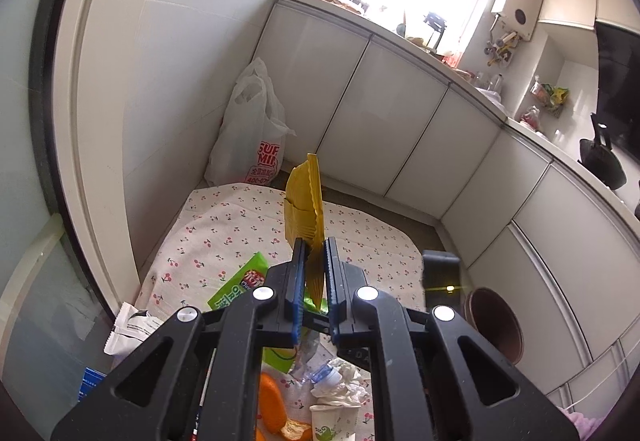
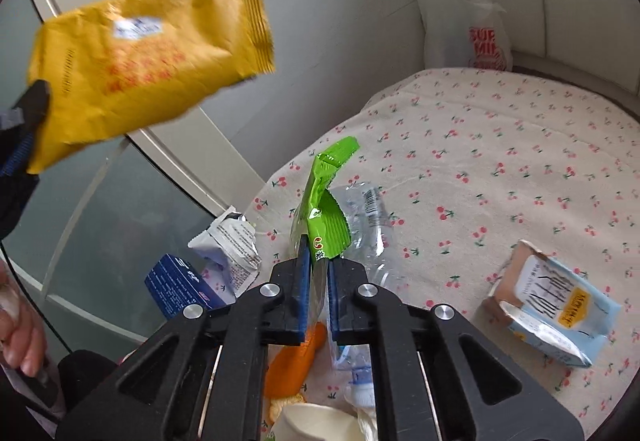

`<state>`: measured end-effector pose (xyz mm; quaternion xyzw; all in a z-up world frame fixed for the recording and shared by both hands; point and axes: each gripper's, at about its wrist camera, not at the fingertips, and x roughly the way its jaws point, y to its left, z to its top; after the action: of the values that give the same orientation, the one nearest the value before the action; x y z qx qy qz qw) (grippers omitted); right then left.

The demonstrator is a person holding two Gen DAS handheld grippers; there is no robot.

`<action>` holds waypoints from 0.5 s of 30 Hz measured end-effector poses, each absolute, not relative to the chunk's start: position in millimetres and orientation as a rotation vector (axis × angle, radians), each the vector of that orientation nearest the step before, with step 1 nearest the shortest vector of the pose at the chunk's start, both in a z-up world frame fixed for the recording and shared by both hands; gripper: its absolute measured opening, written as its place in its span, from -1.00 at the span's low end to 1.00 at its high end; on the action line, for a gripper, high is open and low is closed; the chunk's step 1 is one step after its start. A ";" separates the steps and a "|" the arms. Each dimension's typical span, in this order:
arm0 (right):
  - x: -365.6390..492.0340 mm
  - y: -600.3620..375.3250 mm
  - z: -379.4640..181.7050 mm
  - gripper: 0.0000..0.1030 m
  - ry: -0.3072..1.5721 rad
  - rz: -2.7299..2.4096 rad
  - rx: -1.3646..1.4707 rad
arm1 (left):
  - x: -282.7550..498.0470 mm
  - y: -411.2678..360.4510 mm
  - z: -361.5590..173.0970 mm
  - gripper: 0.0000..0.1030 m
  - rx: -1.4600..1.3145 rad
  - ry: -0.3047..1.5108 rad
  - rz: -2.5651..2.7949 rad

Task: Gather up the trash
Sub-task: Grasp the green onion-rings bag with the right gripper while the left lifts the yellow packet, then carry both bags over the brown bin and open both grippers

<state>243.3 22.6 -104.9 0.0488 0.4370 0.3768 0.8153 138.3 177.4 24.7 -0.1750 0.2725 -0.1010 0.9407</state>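
Observation:
My left gripper (image 1: 317,247) is shut on a yellow snack wrapper (image 1: 305,197) and holds it upright above the cherry-print cloth (image 1: 224,229). The same wrapper (image 2: 148,65) shows in the right wrist view, raised at the upper left with the left gripper's finger (image 2: 32,109) on its corner. My right gripper (image 2: 319,261) is shut on a green wrapper (image 2: 326,209) and lifts it just above the cloth (image 2: 500,169). A crushed clear bottle (image 2: 366,217) lies right behind it. The green wrapper also shows in the left wrist view (image 1: 240,283).
On the cloth lie a light-blue carton (image 2: 552,301), a white packet (image 2: 230,241), a blue box (image 2: 180,281), an orange peel (image 2: 298,361), a paper cup (image 1: 334,421) and crumpled tissue (image 1: 346,385). A white shopping bag (image 1: 252,129) stands in the corner. A brown bin (image 1: 496,325) stands by white cabinets (image 1: 400,121).

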 end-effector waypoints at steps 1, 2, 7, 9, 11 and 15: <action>239.6 17.4 -98.5 -0.87 0.913 0.790 0.106 | 137.8 176.1 24.6 -0.81 -0.359 0.554 -0.207; 237.1 12.5 -93.3 -0.87 0.899 0.778 0.112 | 137.2 175.0 24.6 -0.81 -0.359 0.551 -0.206; 225.3 -21.2 -64.7 -0.88 0.831 0.728 0.154 | 136.6 167.8 23.0 -0.81 -0.367 0.547 -0.203; 219.4 -35.1 -54.3 -0.88 0.805 0.703 0.157 | 136.2 163.7 23.0 -0.81 -0.368 0.545 -0.210; 213.2 -52.5 -43.6 -0.88 0.780 0.677 0.171 | 134.7 156.1 24.6 -0.81 -0.371 0.545 -0.216; 198.4 -87.5 -27.2 -0.88 0.737 0.626 0.199 | 132.2 137.6 29.7 -0.81 -0.394 0.535 -0.250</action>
<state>198.4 -87.5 -27.2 0.0956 0.3536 0.3004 0.8807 132.2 137.6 29.7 -0.1930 0.2621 -0.1222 0.9376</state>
